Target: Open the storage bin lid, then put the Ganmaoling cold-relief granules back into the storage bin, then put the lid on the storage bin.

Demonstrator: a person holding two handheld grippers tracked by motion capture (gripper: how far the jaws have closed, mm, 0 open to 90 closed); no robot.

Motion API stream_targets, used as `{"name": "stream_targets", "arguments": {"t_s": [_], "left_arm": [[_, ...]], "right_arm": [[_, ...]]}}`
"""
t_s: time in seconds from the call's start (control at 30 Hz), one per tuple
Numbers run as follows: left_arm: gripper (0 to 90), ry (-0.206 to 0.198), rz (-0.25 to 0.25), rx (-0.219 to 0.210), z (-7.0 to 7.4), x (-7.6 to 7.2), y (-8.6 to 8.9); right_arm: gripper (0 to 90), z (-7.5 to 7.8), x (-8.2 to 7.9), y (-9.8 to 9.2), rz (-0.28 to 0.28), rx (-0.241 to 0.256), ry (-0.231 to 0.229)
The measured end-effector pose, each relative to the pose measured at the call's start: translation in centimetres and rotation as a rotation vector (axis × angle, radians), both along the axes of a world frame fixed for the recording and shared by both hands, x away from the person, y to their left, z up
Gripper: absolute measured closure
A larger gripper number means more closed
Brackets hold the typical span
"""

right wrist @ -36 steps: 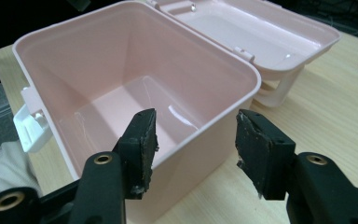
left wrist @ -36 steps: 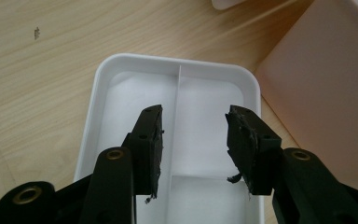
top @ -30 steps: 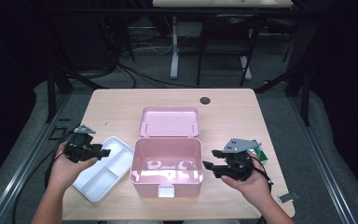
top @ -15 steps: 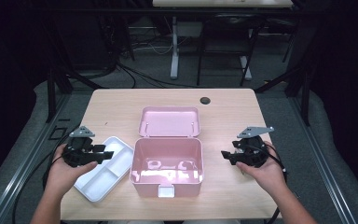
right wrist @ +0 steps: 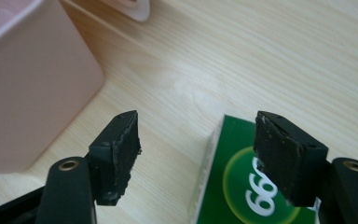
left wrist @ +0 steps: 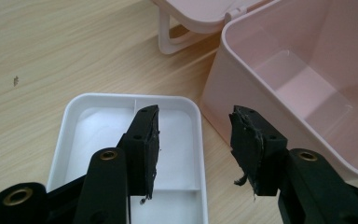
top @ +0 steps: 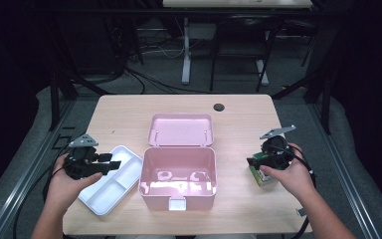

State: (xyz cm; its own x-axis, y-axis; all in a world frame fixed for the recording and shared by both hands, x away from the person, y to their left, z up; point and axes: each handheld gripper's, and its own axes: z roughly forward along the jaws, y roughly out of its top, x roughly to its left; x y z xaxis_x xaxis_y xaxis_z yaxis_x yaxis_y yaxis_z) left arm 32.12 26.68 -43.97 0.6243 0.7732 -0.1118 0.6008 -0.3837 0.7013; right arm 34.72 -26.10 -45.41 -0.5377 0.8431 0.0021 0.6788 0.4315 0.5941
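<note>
Here the desk (top: 129, 114) carried an open pink box (top: 177, 171), its lid (top: 181, 130) laid back, and a white tray (top: 110, 179) under the left claw (left wrist: 193, 140), jaws apart. The right claw (right wrist: 196, 150) gaped over a green carton (right wrist: 242, 186) beside the box, marked "66"; its long axis couldn't be made out.

Right gripper (top: 256, 161) now over green box (right wrist: 242, 186)

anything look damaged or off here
The rubber pads on both claws look worn: frayed, ragged edges with loose shreds on the left claw pads, chipped edges on the right claw. Otherwise the pink box, white tray and green carton look fine.
</note>
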Motion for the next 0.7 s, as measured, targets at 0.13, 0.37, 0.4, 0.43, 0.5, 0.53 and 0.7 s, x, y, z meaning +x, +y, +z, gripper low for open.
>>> {"name": "stream_targets", "arguments": {"t_s": [0.13,0.37,0.4,0.43,0.5,0.53,0.7], "left_arm": [[52.4,-0.010,0.003,-0.009,0.2,-0.1,0.2],[52.2,-0.015,0.003,-0.004,0.2,-0.2,0.1],[52.1,-0.016,0.002,-0.006,0.2,-0.2,0.1],[52.2,-0.016,0.003,-0.008,0.2,-0.1,0.1],[52.1,-0.015,0.001,-0.007,0.3,-0.1,0.1],[52.1,-0.016,0.005,-0.010,0.3,0.0,0.1],[52.1,-0.017,0.000,-0.008,0.3,-0.1,0.1]], "right_arm": [[28.4,0.1,0.7,-0.4,-0.019,-0.037,0.048],[25.9,-0.2,2.2,-1.3,-0.093,-0.093,0.152],[25.9,-0.3,2.4,-1.3,-0.108,-0.097,0.156],[25.9,-0.3,2.5,-1.5,-0.114,-0.101,0.180],[25.9,-0.4,2.9,-1.6,-0.142,-0.126,0.195],[25.5,-0.5,3.1,-1.7,-0.151,-0.124,0.202],[20.3,-0.6,4.0,-1.8,-0.193,-0.143,0.251]]}}
